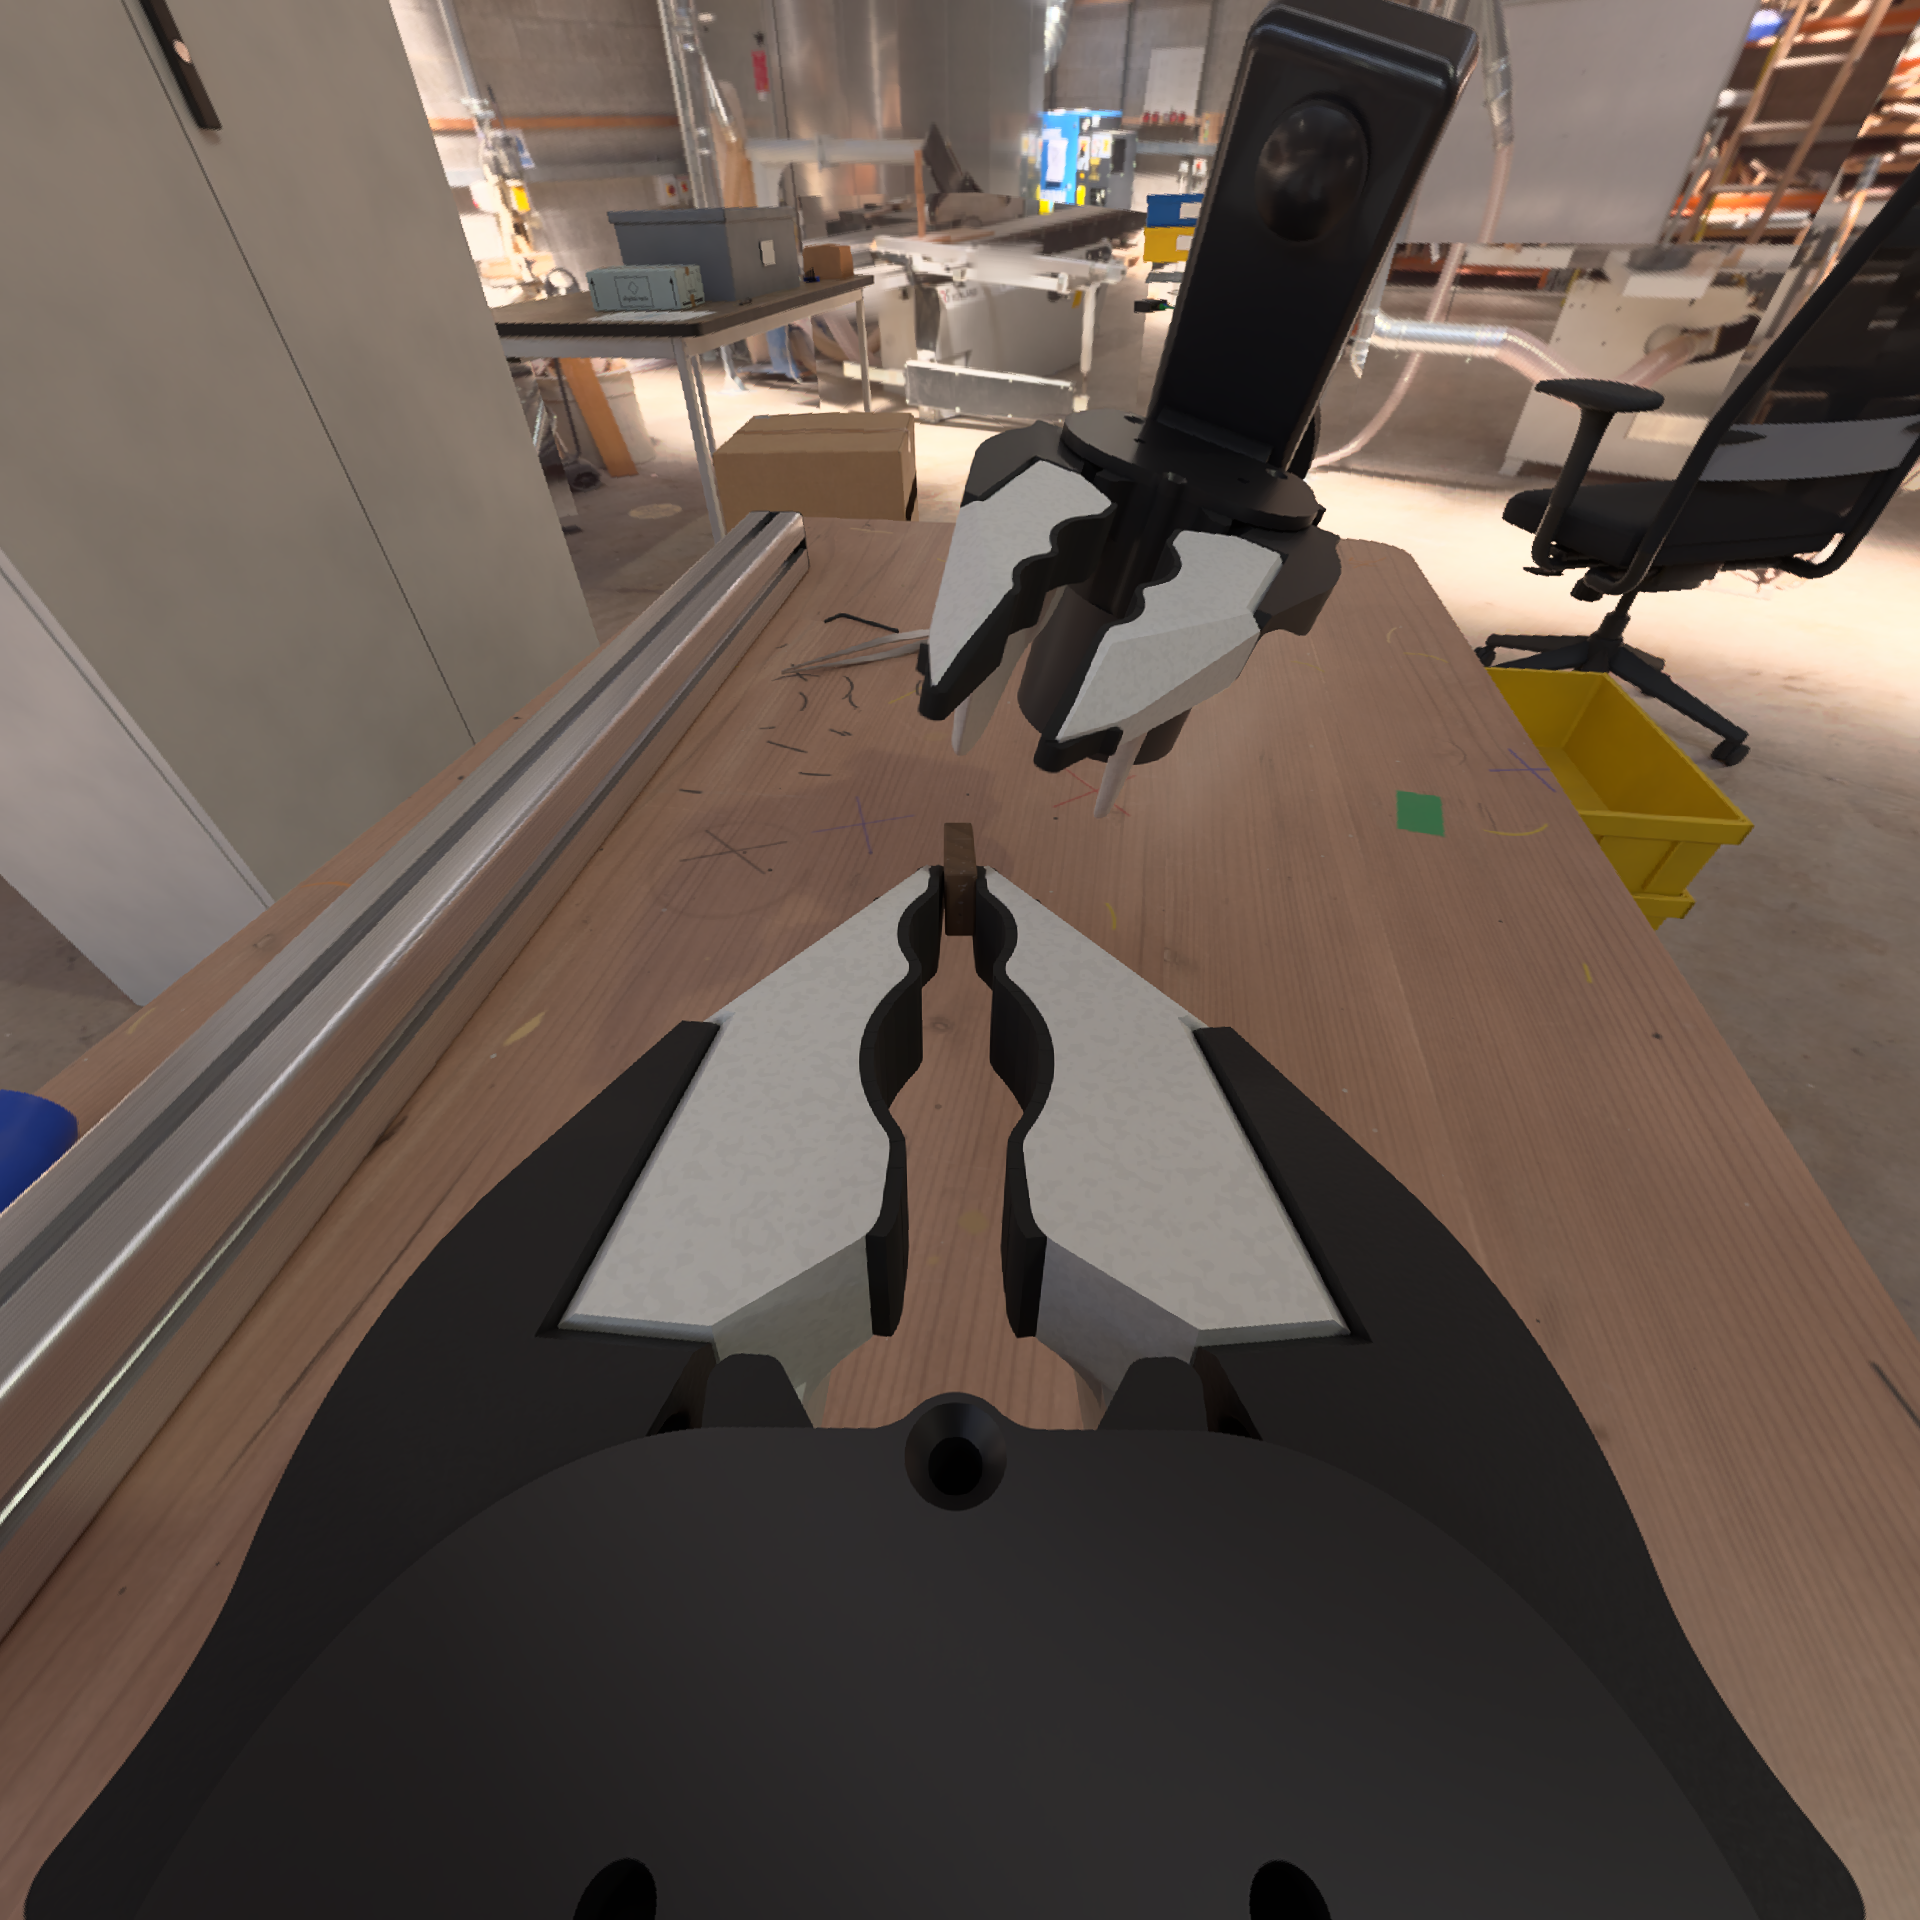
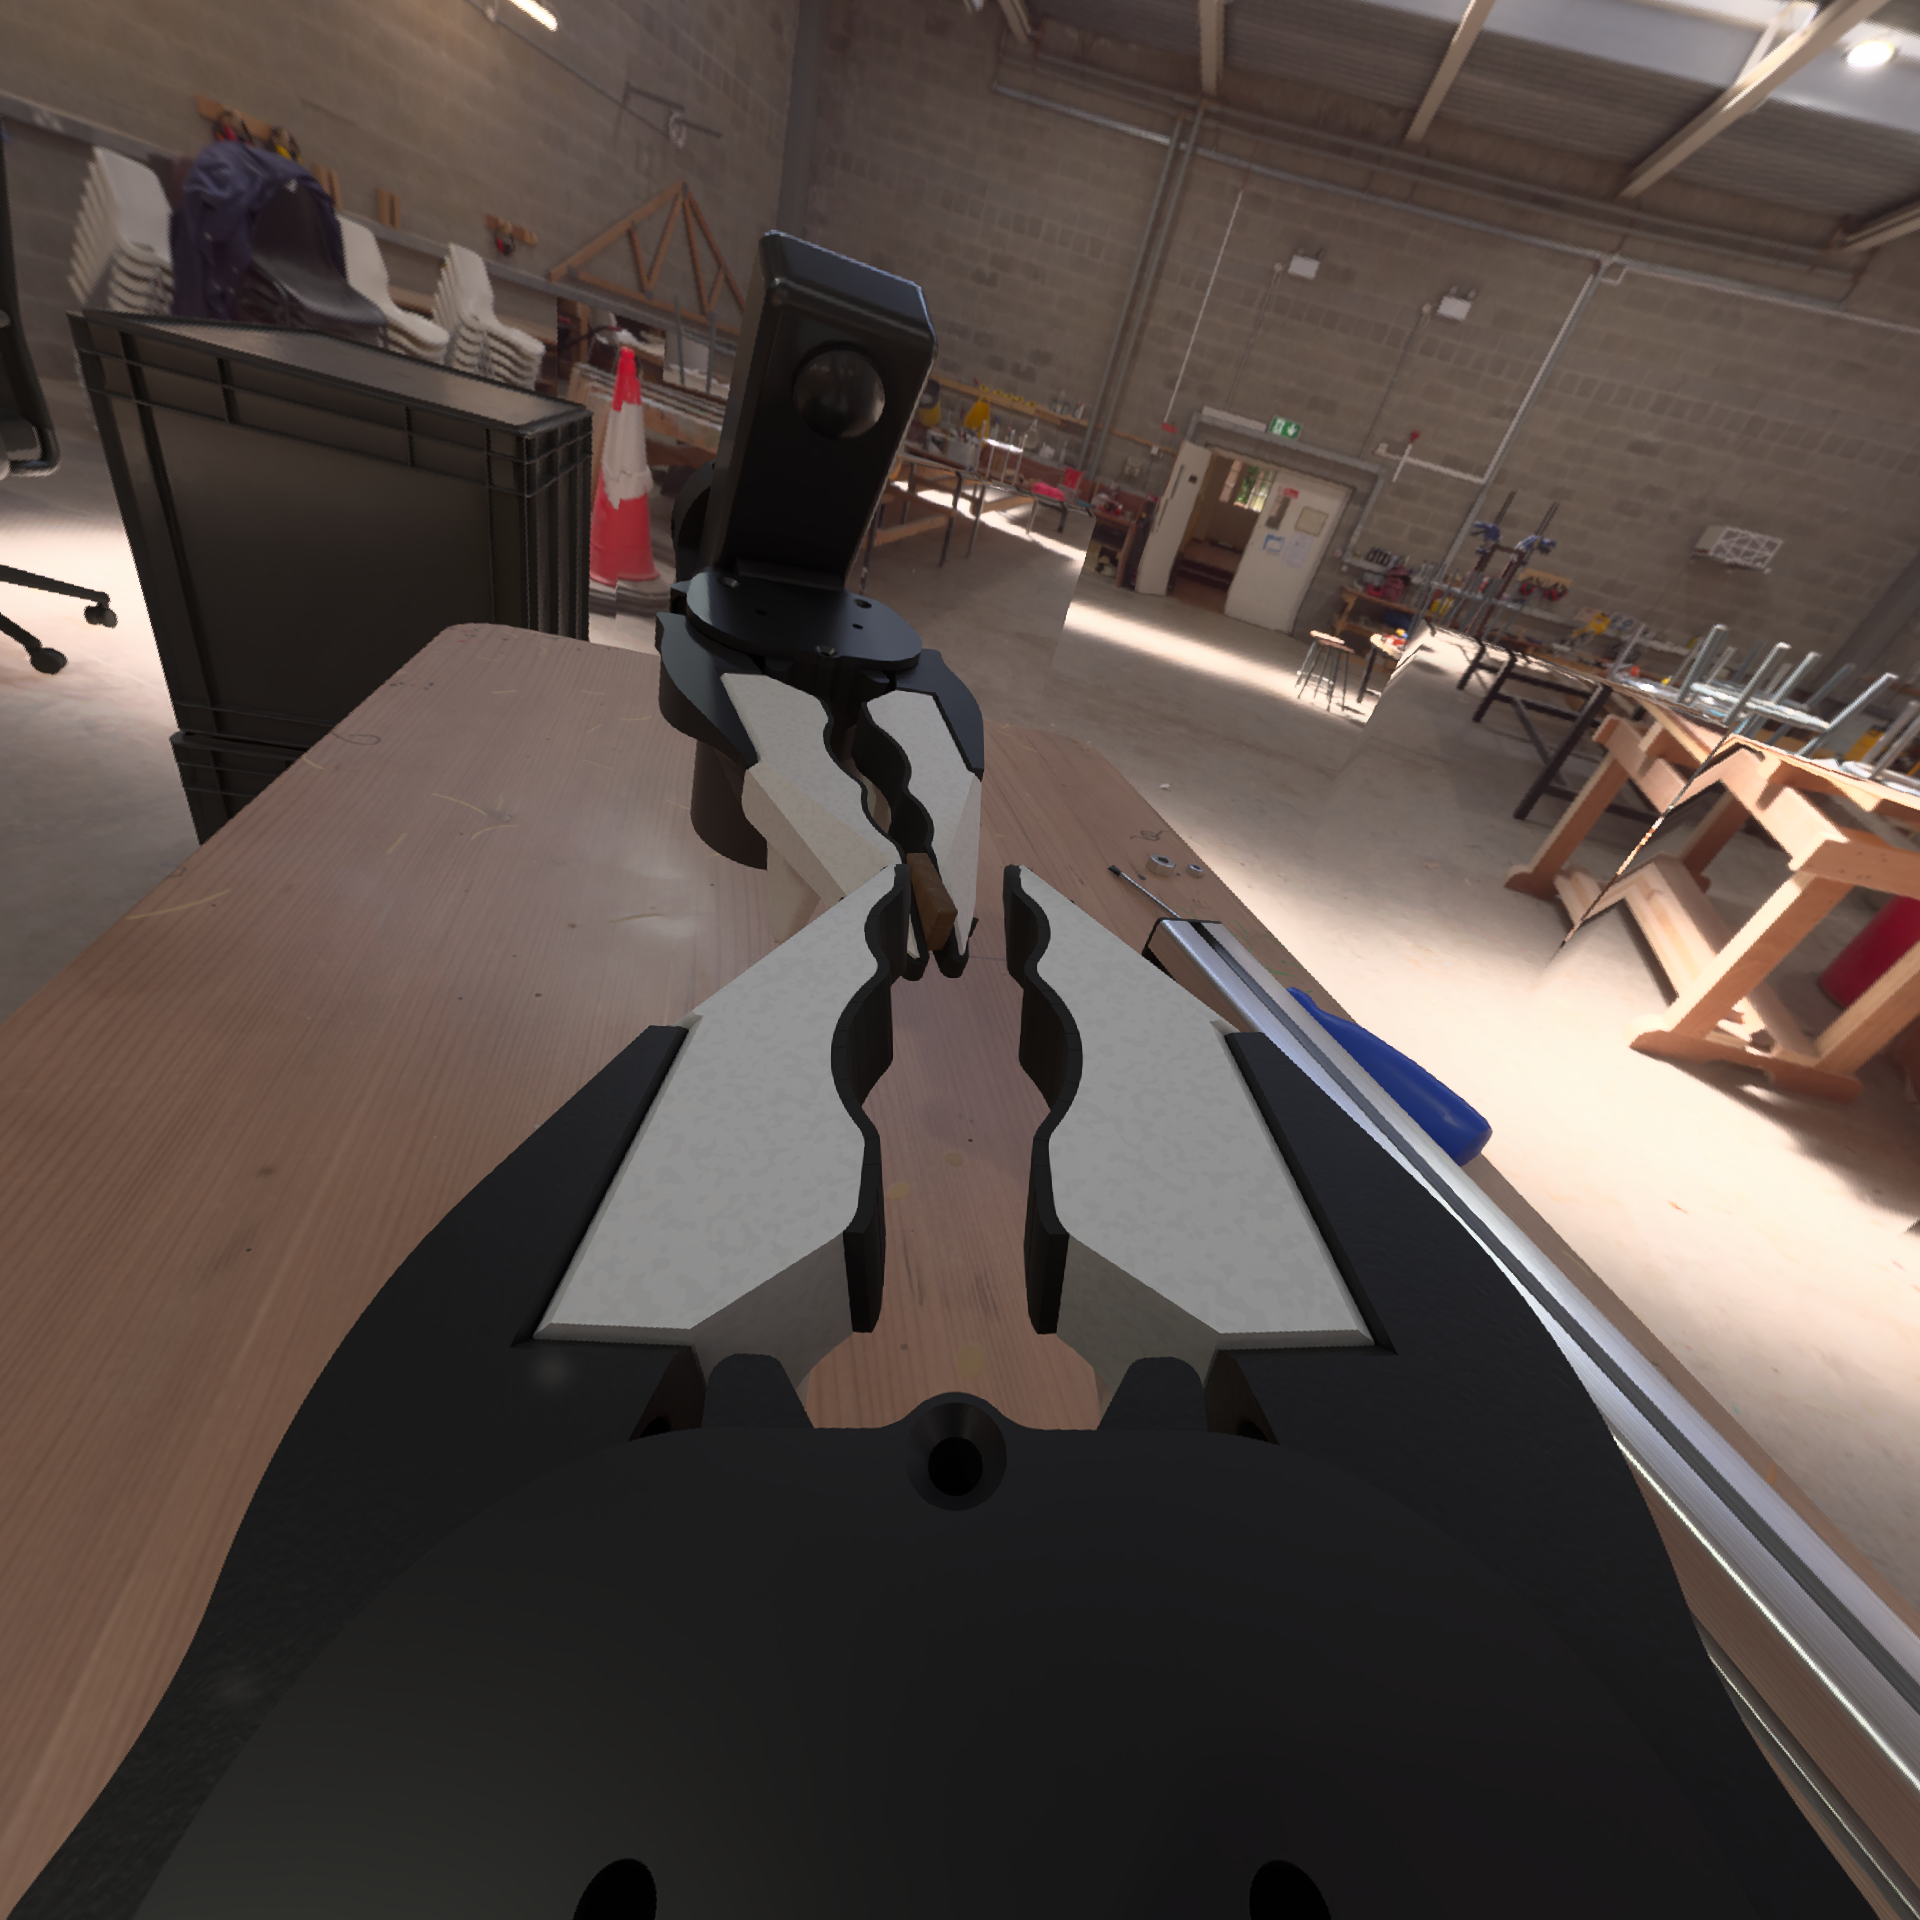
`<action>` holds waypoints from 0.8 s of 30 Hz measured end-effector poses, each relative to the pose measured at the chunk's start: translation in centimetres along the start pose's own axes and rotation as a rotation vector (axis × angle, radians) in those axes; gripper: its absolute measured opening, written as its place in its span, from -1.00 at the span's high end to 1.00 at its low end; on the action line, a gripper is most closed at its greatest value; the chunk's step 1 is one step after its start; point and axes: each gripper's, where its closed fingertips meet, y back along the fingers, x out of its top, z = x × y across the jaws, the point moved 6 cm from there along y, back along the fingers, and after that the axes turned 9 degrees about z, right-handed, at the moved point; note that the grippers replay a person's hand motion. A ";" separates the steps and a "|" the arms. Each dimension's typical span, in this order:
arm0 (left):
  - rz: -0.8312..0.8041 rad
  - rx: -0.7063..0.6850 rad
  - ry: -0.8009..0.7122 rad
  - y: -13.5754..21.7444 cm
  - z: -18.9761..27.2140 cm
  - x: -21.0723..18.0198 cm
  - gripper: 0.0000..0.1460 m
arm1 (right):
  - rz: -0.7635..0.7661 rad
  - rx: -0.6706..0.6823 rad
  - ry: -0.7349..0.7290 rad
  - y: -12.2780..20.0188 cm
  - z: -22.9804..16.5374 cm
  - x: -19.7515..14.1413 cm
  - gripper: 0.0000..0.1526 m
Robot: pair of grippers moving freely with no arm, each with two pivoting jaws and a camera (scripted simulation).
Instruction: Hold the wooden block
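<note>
Gripping: left gripper (image 1: 958, 883) pinches the wooden block (image 1: 958, 878) between its white, wavy-edged fingertips, frame centre.
Block: small, brown, rectangular, upright, above the table (image 1: 1299, 1039).
Right gripper (image 2: 954, 881): jaws parted, holding nothing, just beside the block.
Table: pale grained wood, metal rail (image 1: 416, 883) along its left edge.

Two grippers are counted: the left gripper (image 1: 958, 883) and the right gripper (image 2: 951, 883). One wooden block (image 1: 958, 878) is seen. One tabletop (image 1: 1299, 1039) is counted, with one aluminium rail (image 1: 416, 883) along its edge. One green square (image 1: 1419, 812) is found on it. One yellow bin (image 1: 1621, 790) and one black office chair (image 1: 1704, 499) are counted beside it. One cardboard box (image 1: 816, 465) is seen on the floor. One traffic cone (image 2: 623, 468) and two small metal nuts (image 2: 1174, 865) are counted in the right wrist view.
</note>
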 end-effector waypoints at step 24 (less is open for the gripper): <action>-0.003 -0.005 -0.004 0.0 0.1 0.0 0.94 | -0.015 0.012 -0.011 -0.2 -0.1 -0.1 0.73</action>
